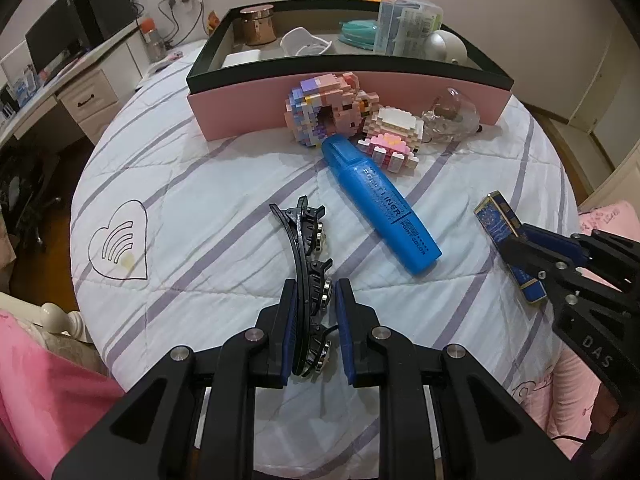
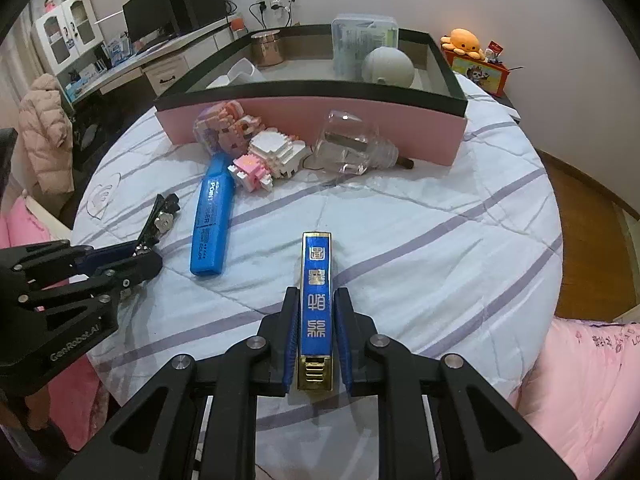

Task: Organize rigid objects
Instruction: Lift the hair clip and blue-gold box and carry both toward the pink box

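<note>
Black curved plastic hair clip (image 1: 308, 276) sits clamped in the left gripper (image 1: 316, 300), while the right gripper (image 2: 316, 308) squeezes a blue-and-gold rectangular bar (image 2: 316, 300), both near the pink black-rimmed box (image 1: 400, 100).

**Room beyond the bed: non-task surroundings**

White quilt (image 2: 420, 216) with lilac stripes covers the bed; a heart outline (image 1: 119, 242) is stitched near its left edge. Pink bedding (image 2: 580, 364) lies at the near right. Desk (image 2: 160, 68) along the far wall carries a dark monitor (image 2: 146, 18) and a speaker (image 2: 196, 0). Wall socket (image 2: 276, 2) has cables plugged in. An orange plush octopus (image 2: 462, 42) sits on a printed box (image 2: 482, 72). A puffy beige jacket (image 2: 44, 132) hangs at the left.
</note>
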Action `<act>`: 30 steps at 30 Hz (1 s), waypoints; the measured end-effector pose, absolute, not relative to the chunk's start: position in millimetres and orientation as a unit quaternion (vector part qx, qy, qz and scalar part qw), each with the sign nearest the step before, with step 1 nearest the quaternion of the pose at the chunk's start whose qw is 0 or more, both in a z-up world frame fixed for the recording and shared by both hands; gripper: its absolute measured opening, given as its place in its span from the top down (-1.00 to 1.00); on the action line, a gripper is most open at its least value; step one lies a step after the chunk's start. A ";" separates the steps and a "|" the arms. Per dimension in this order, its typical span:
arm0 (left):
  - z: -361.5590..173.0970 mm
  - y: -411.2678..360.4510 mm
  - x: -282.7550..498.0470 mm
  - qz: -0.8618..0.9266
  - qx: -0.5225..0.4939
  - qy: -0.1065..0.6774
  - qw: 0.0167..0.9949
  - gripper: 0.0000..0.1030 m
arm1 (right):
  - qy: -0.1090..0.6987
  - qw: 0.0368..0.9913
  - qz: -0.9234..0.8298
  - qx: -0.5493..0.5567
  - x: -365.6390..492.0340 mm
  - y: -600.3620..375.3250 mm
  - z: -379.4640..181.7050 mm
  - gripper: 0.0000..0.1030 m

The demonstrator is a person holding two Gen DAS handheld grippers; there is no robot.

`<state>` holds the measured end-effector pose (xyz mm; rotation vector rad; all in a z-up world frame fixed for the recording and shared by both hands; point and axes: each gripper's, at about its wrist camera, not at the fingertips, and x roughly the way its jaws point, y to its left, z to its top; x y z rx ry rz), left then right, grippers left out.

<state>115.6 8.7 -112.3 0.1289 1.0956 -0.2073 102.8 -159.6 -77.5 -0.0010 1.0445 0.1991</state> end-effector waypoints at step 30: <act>-109.8 6.3 110.4 -0.083 0.062 0.513 0.852 0.64 | 0.497 0.862 0.090 0.043 96.7 -168.7 -77.7 0.70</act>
